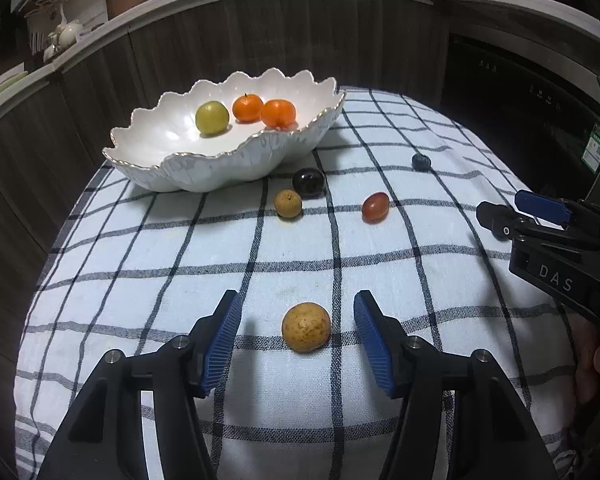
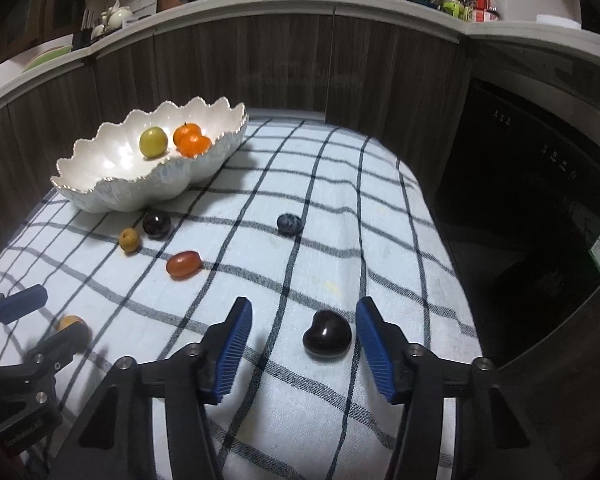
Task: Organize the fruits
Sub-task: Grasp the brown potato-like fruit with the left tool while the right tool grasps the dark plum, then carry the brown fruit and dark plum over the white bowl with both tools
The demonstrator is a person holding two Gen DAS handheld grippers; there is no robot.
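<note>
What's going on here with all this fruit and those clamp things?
A person holds a gripper in each hand, sorting fruit into the scalloped white bowl, which already holds a green fruit and two oranges. The left gripper is open around a tan round fruit; the right gripper is open around a dark cherry. Neither is gripped yet.

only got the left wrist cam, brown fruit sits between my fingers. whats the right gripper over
Observer: The right gripper is open around a dark heart-shaped cherry lying on the checked cloth.
Operator: is it touching it yet
Observer: No, both pads stand clear, though the cherry lies nearer the right-hand one.
Operator: does my left gripper show there
Observer: Yes, at the left edge, with one finger partly hiding the brown fruit.
</note>
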